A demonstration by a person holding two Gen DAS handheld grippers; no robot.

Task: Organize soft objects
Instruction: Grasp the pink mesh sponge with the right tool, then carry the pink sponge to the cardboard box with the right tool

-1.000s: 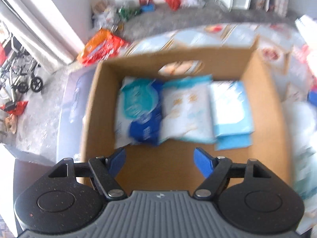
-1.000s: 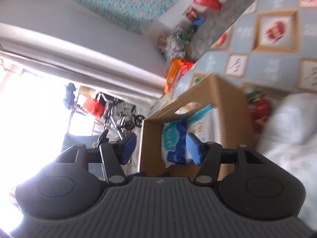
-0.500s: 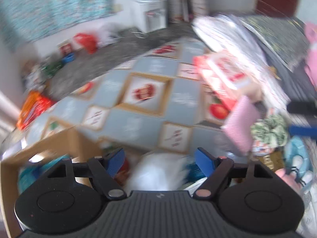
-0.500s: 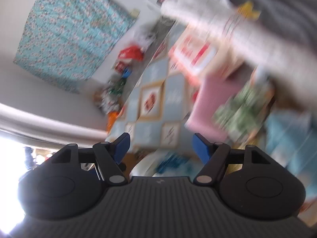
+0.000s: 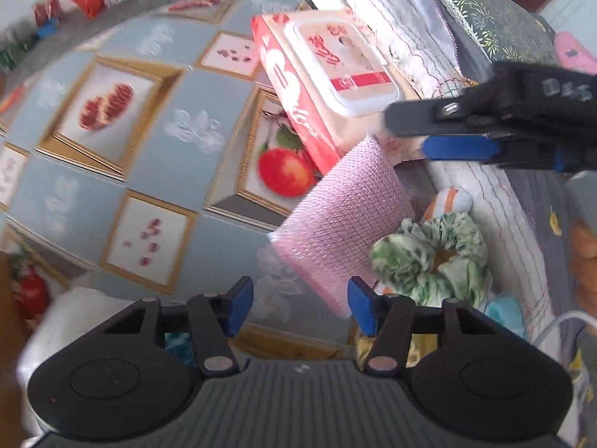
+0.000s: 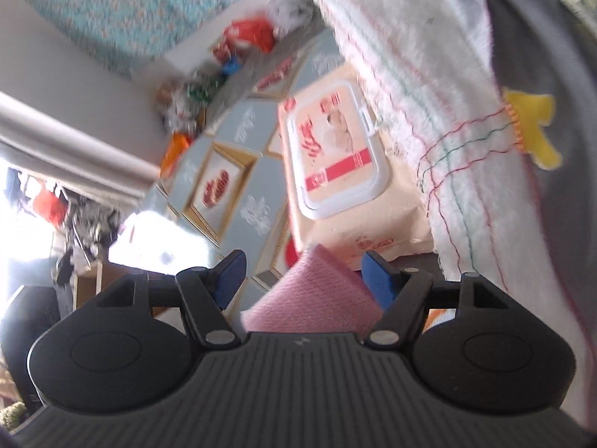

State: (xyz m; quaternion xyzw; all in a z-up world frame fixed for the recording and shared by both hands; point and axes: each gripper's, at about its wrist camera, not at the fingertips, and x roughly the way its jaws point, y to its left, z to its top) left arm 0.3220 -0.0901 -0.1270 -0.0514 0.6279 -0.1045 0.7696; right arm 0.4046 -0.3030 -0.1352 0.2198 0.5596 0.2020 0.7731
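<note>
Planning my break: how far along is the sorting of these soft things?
Done: cannot tell; nothing packed shows in these views. In hand: nothing; the right hand-held gripper is open at the pink pad, and the left hand-held gripper is empty, jaws closing. Left: pink pad, wipes pack, green scrunchie.

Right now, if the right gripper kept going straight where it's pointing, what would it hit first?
Probably the pink sponge. It already lies between the open fingers of the right gripper, not gripped. Just beyond it sits the wipes pack, though depth there is hard to judge.
</note>
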